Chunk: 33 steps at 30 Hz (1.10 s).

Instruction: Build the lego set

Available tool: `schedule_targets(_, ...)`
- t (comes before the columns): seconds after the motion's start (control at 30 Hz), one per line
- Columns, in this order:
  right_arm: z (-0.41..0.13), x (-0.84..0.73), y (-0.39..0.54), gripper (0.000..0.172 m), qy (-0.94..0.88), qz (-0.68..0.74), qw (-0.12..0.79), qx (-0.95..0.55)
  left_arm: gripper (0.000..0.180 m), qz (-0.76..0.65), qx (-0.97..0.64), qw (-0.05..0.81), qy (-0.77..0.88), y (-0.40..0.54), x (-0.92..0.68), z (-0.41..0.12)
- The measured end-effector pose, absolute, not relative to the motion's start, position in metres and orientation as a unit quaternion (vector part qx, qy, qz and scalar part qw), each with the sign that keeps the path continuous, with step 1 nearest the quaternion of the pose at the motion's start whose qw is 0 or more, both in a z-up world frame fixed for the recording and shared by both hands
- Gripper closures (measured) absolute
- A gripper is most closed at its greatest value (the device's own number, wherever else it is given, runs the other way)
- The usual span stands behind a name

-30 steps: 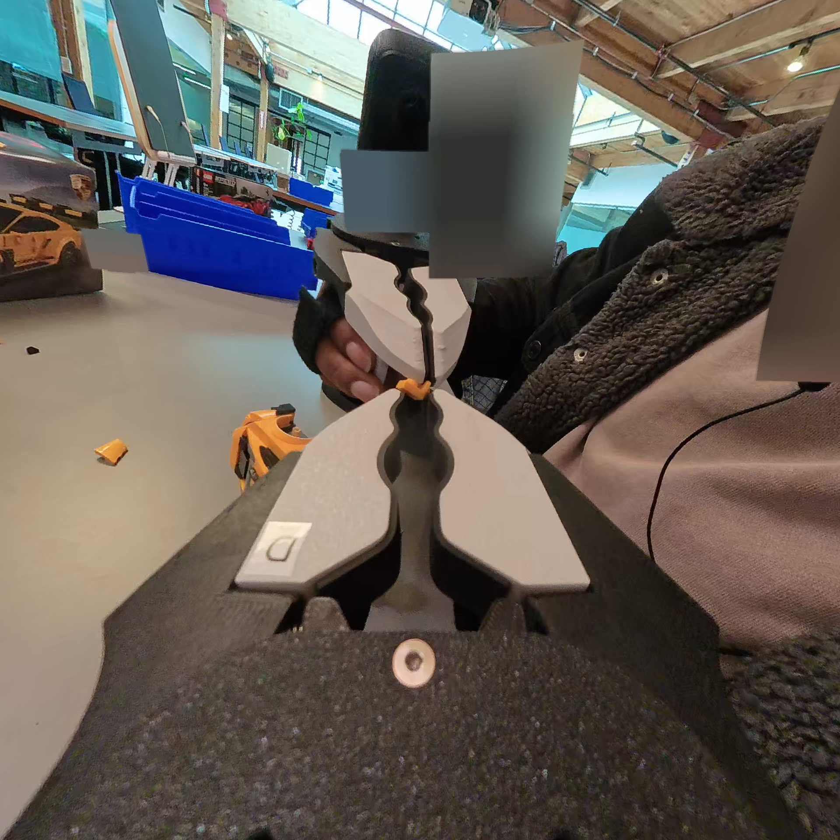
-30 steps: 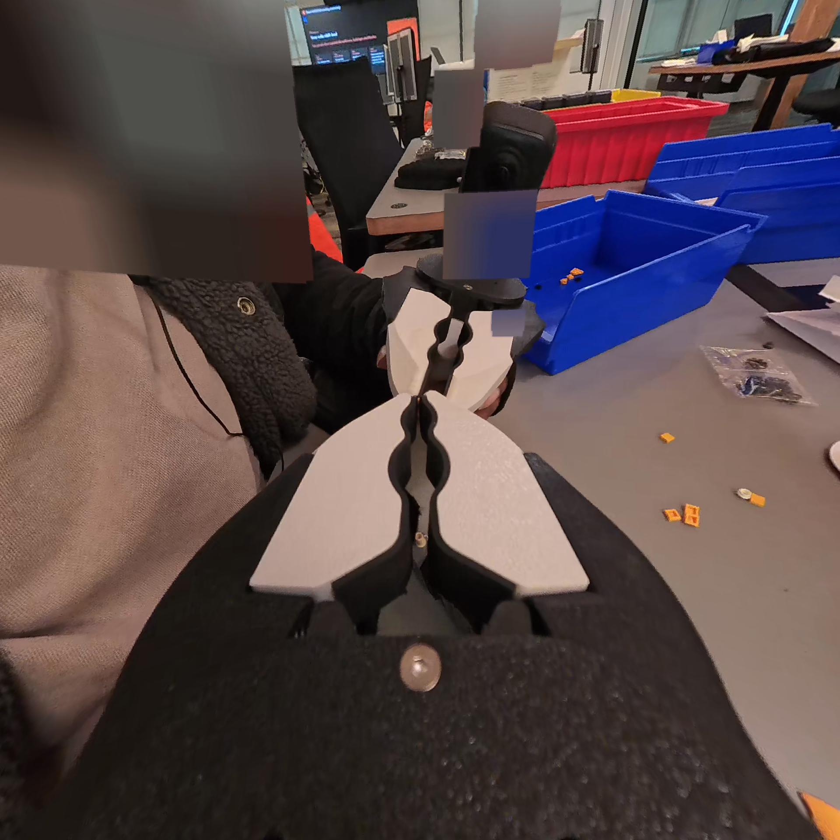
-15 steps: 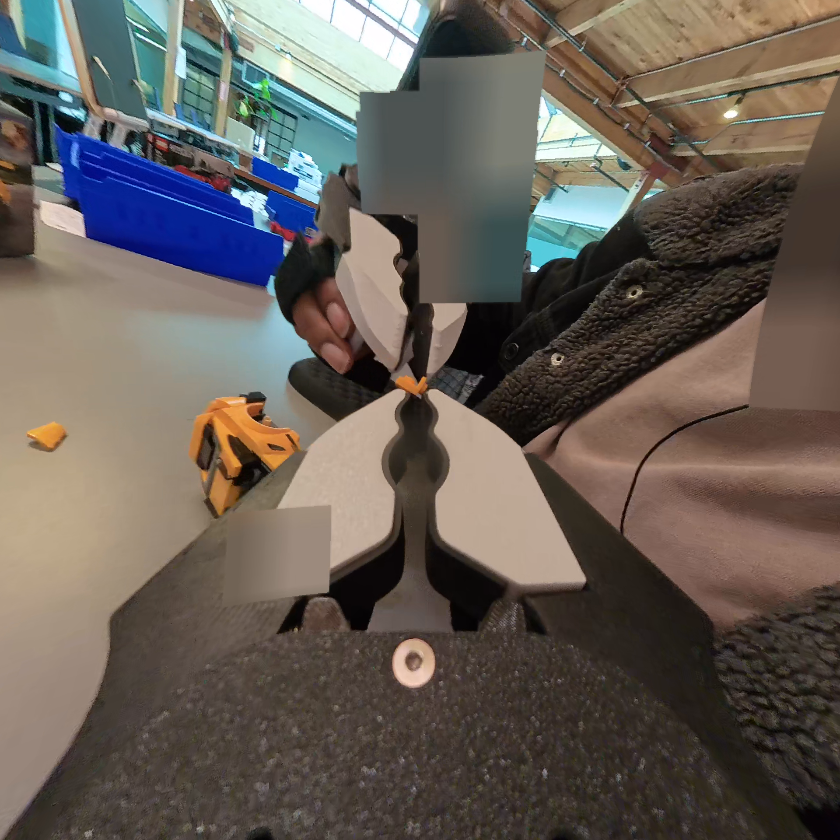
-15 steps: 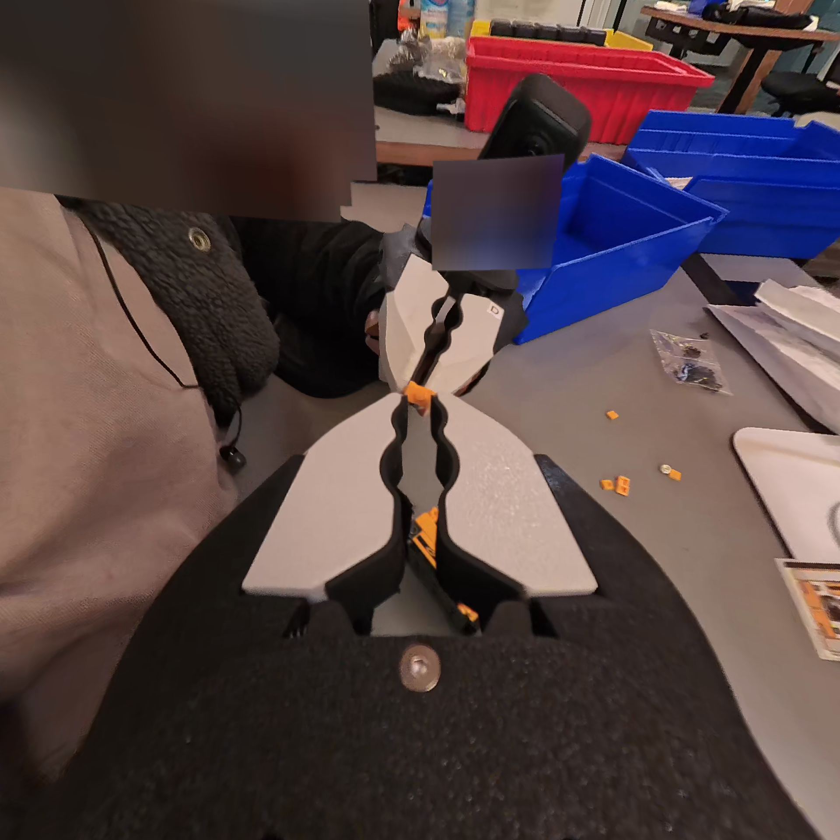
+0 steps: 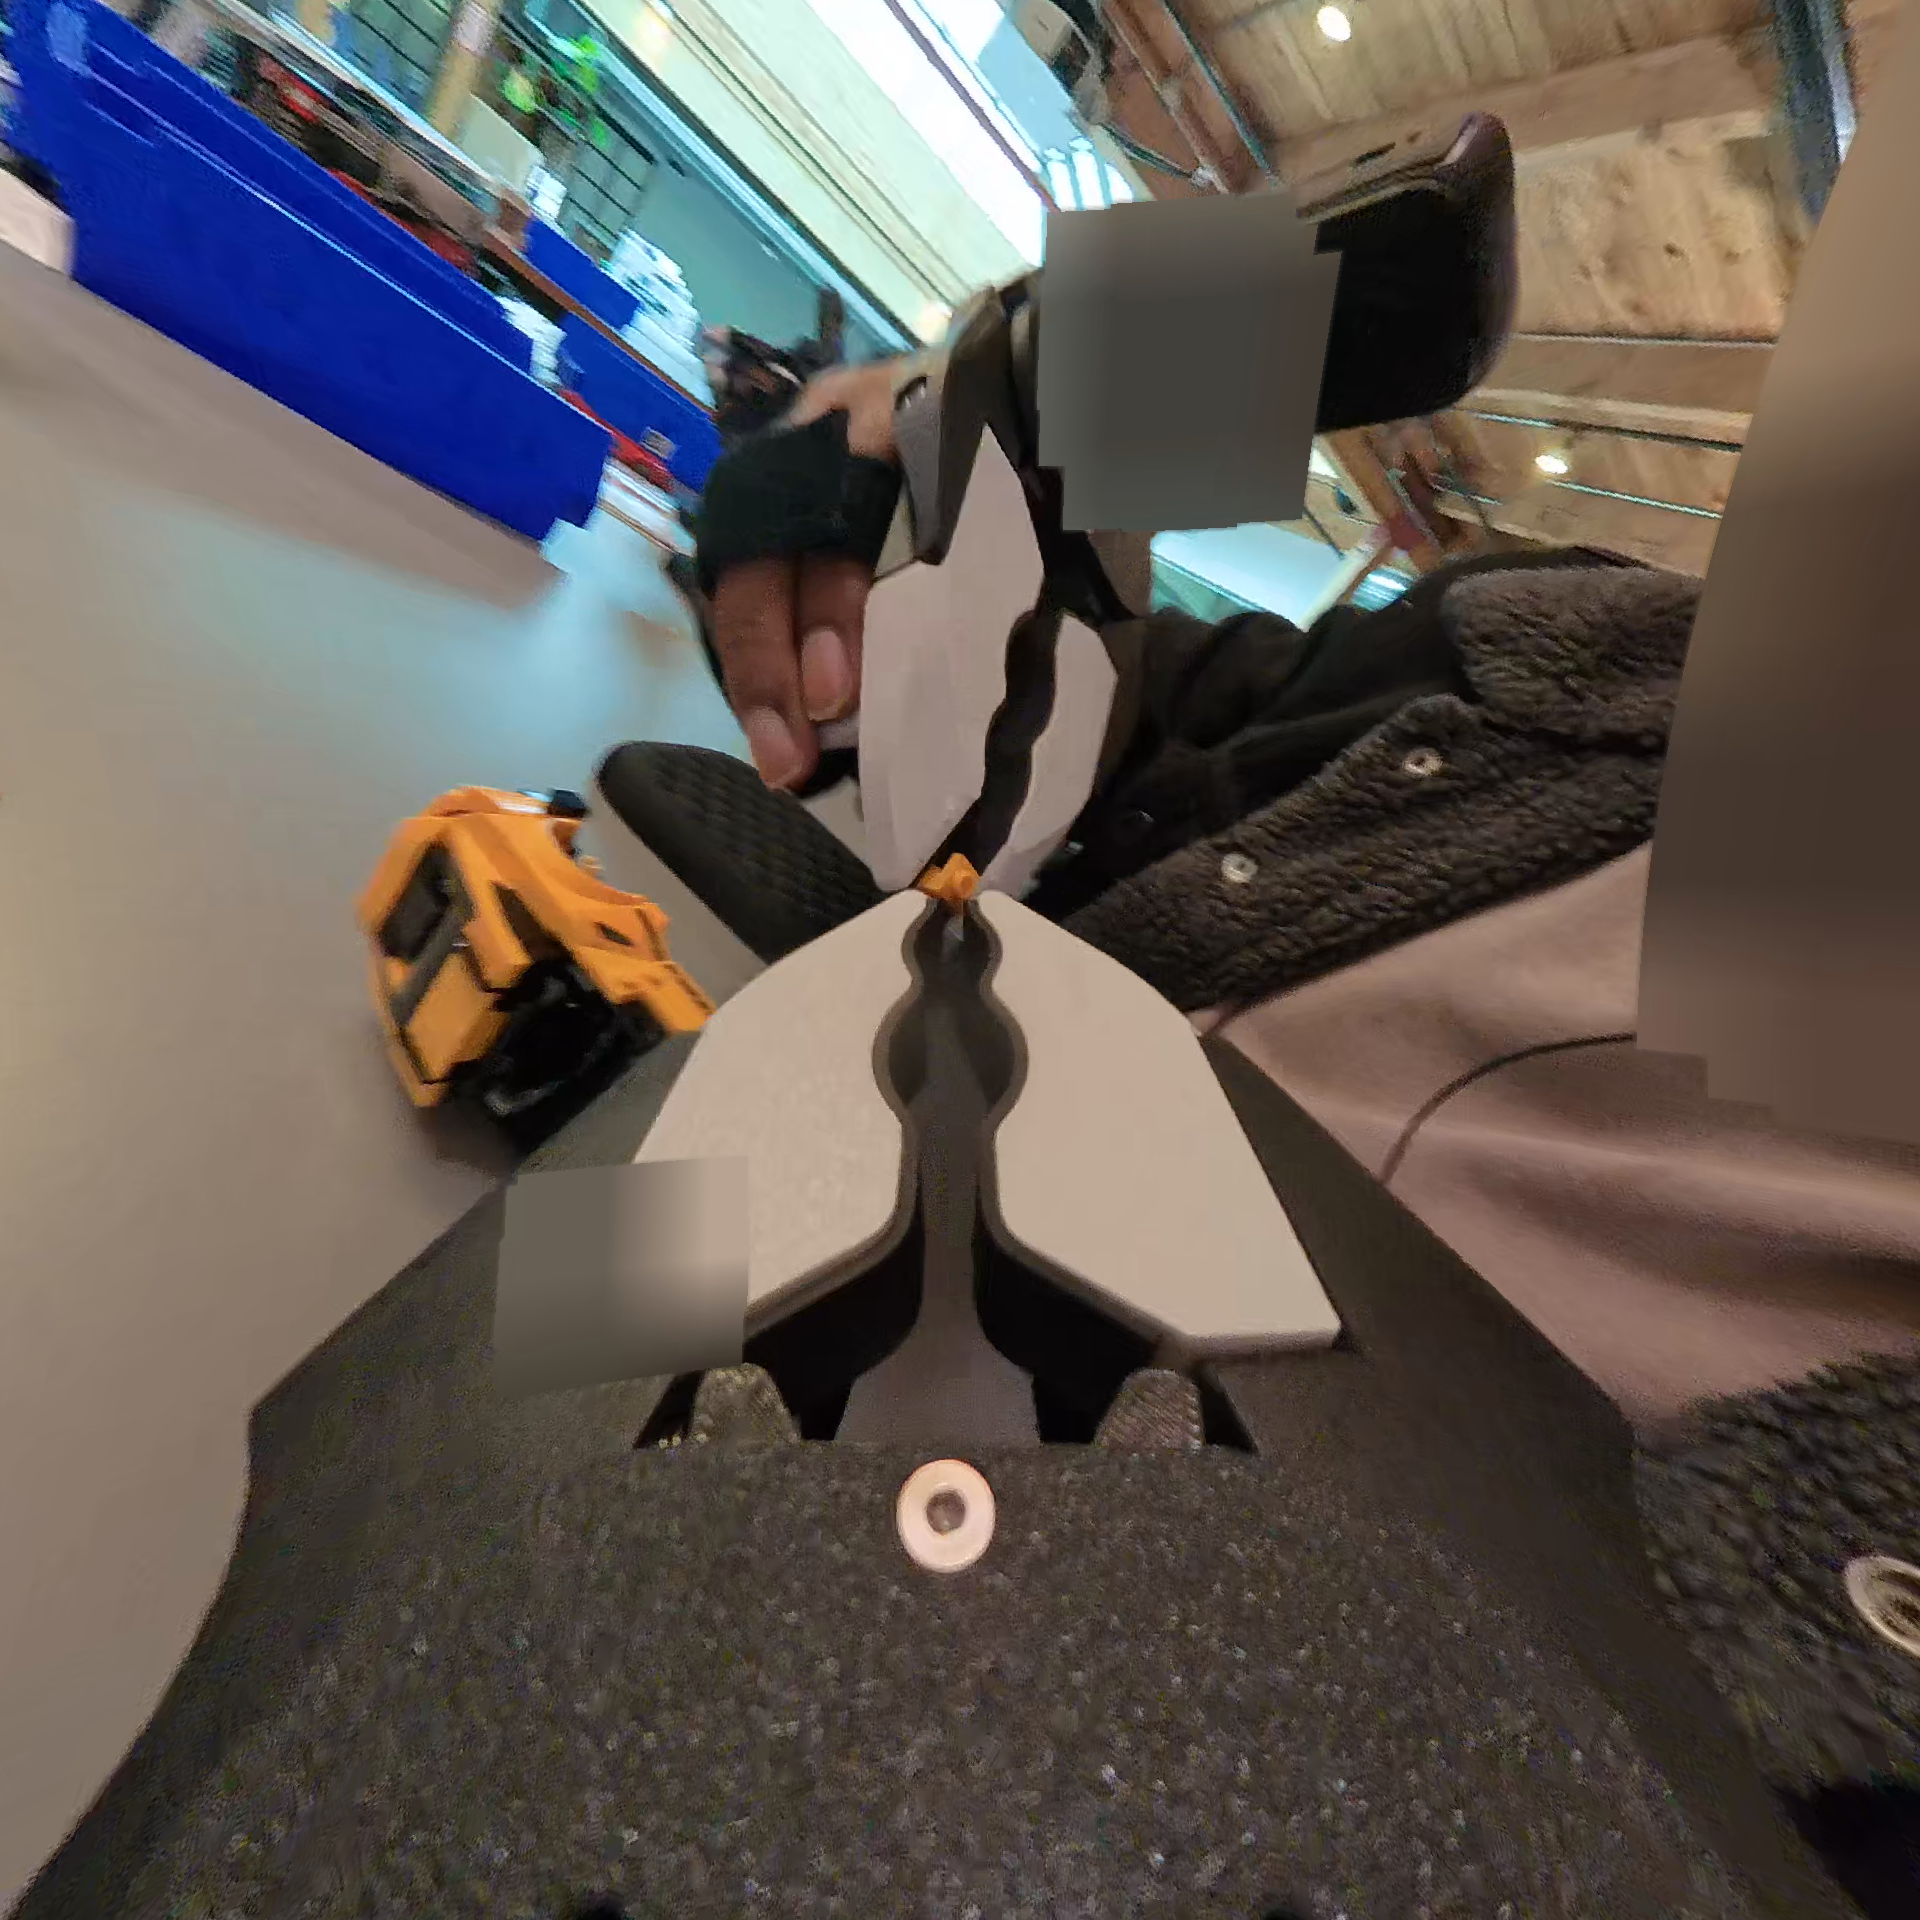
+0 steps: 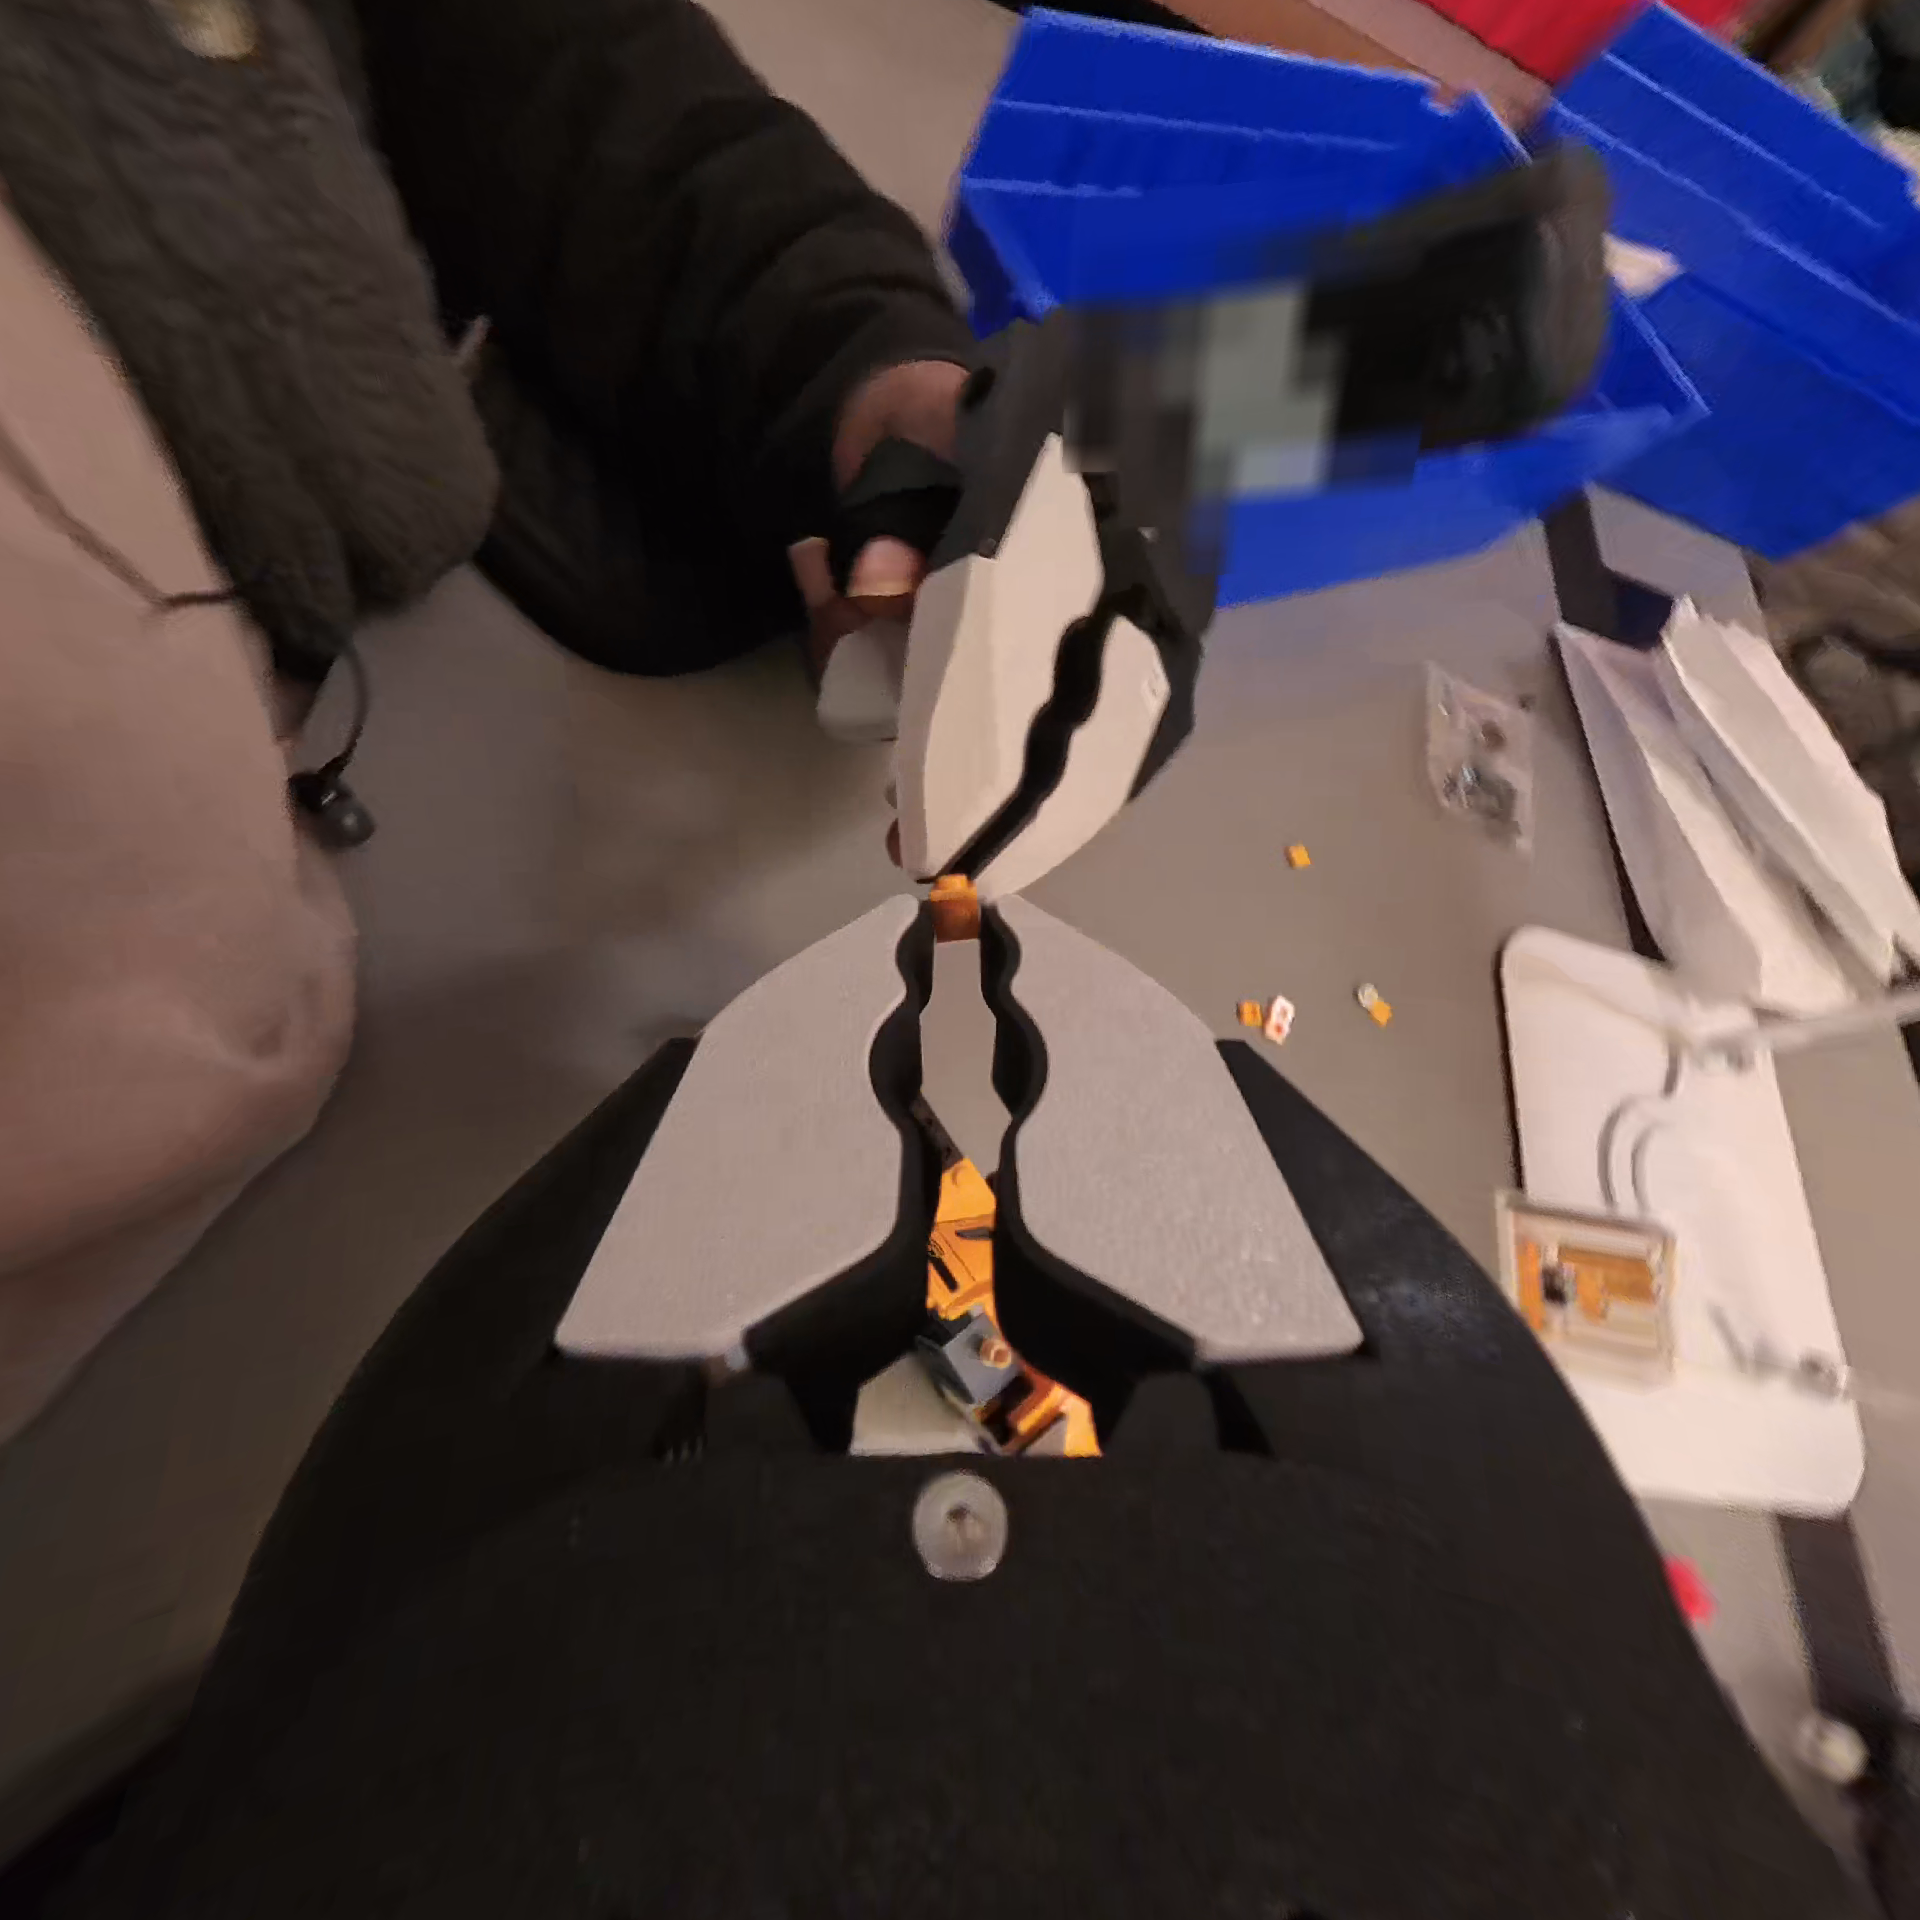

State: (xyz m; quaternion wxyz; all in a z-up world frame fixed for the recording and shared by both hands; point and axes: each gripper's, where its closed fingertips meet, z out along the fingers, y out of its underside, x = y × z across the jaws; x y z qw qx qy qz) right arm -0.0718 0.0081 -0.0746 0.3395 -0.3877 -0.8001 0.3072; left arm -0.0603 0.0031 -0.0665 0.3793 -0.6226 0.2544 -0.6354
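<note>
My two grippers meet tip to tip above the grey table (image 5: 187, 727). A small orange brick (image 6: 954, 914) sits between the pads of my right gripper (image 6: 954, 920), which press on its sides. My left gripper (image 5: 948, 906) is nearly shut and pinches the thin end of the same brick (image 5: 945, 881). In the right wrist view the left gripper's fingertips (image 6: 925, 852) touch the brick's top stud. An orange brick-built toy car (image 5: 499, 956) lies on the table left of the grippers, and it shows under my right gripper (image 6: 966, 1278).
Blue bins (image 5: 312, 312) (image 6: 1247, 208) stand at the back. Loose orange pieces (image 6: 1262, 1013), a clear bag of small parts (image 6: 1481, 748), folded papers (image 6: 1766, 779) and a white tray (image 6: 1683, 1195) lie at the right. A person's torso is close by. The tips of both grippers are at nearly the same place.
My right gripper was shut and bare. It opened and closed on the orange brick at my left gripper's tips. The left jaws narrowed. Both grippers tilted and moved over the toy car.
</note>
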Motion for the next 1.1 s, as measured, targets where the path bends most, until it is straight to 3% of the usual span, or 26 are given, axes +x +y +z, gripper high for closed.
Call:
schedule_targets(0.2, -0.083, -0.079, 0.029, 0.164, -0.710, 0.279, 0.389, -0.517, 0.164, -0.576, -0.662, 0.431, 0.209, 0.025, -0.068, -0.071)
schedule_targets(0.47, -0.090, -0.082, 0.031, 0.164, -0.669, 0.249, 0.426, -0.556, 0.171, -0.596, -0.674, 0.402, 0.171, 0.029, -0.070, -0.077)
schedule_targets(0.9, -0.080, -0.074, 0.019, 0.161, -0.813, 0.239, 0.370, -0.379, 0.174, -0.699, -0.646, 0.265, 0.155, 0.019, -0.063, -0.080)
schedule_targets(1.1, -0.079, -0.070, 0.017, 0.162, -0.861, 0.229, 0.308, -0.334, 0.174, -0.707, -0.642, 0.247, 0.163, 0.020, -0.061, -0.080)
